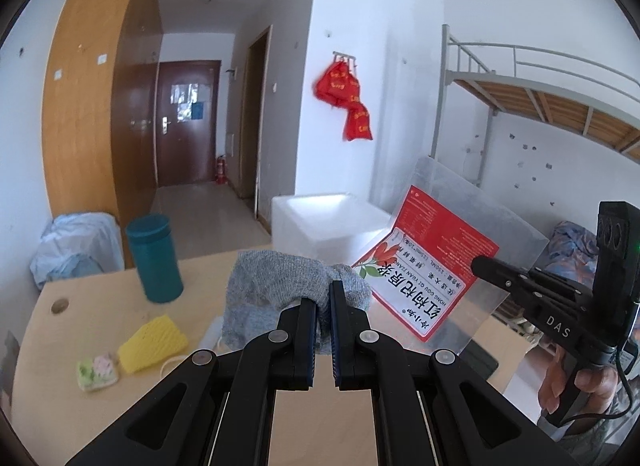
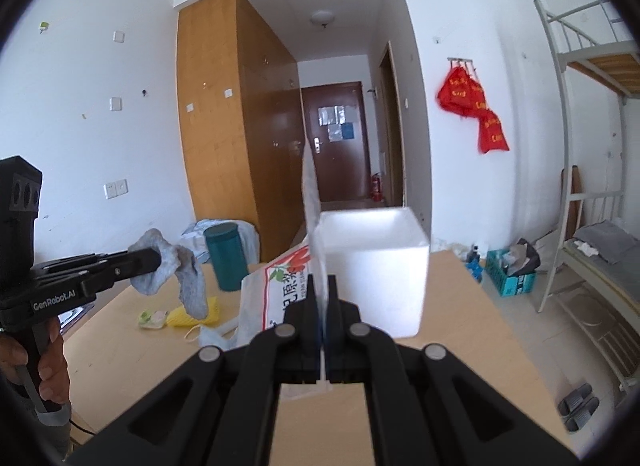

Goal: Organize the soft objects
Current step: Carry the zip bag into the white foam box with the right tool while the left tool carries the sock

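Jaws of the left gripper (image 1: 324,302) were clenched on a grey sock (image 1: 280,286), pinching a fold near its middle so that both ends drooped; in the right wrist view the sock (image 2: 180,270) hung clear above the wooden surface (image 1: 100,306), limp and very light. Jaws of the right gripper (image 2: 324,306) were clenched on the thin edge of a clear plastic bag (image 2: 312,193) with a red printed label (image 1: 432,262), held upright beside a white foam box (image 2: 372,266).

The sock looked soft and floppy, so a pinch on bunched fabric probably held well, though a hanging toe could catch on the bag's rim. The bag seemed slick, flimsy and likely to collapse shut; a grip at its mouth edge would keep it open best.

On the surface lay 2 more soft things, a yellow knitted piece (image 1: 154,342) and a small green floral pad (image 1: 98,370) just beside it, near a teal cup (image 1: 154,258).
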A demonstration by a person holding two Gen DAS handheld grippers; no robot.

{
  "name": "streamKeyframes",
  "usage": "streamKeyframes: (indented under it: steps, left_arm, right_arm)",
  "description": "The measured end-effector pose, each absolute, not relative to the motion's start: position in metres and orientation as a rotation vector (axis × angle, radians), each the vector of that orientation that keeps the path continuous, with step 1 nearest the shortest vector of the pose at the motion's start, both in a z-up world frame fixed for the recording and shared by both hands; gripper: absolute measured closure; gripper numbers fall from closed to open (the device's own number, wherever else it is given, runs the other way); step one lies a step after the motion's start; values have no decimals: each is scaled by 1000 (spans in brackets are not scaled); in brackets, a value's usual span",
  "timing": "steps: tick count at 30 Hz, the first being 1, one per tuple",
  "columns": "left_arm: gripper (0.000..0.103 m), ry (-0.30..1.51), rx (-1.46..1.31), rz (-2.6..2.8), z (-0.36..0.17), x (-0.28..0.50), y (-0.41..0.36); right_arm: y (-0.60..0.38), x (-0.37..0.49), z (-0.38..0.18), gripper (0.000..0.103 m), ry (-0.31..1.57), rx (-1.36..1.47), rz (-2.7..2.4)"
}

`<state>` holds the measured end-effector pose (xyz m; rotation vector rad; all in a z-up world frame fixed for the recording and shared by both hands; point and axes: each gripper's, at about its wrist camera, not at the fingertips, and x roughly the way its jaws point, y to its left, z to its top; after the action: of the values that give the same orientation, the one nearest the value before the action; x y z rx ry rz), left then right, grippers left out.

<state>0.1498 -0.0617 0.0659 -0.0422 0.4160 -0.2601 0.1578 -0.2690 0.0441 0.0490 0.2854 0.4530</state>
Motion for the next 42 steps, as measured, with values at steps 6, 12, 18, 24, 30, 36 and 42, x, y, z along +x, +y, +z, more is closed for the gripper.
streamKeyframes:
  steps: [6,12,18,24,30,36,42]
  left_arm:
    - [97,392,-28,-293,84,171,-75]
    - [97,374,-34,-314,92,194,-76]
    - [97,379,-60,-363,98,223,-79]
    - [97,364,-79,-398,104,245,-87]
    - [97,357,-88,-397,103,260,-87]
    - [97,360,-86,-400,96,266,-90]
    - [97,375,-97,-379,94,272,-83]
  right_arm:
    - [-273,177,53,101,274,39,416]
    - [-272,202,60,101,270,18,389]
    - [-270,223,68,101,262,-1,372]
    - [-266,244,81,101,239,-31,338]
    - [-259,259,94,101,210,-56,322]
    - [-250,292,86,101,242,-82,279]
    - [-240,329,65,101,339,-111,269]
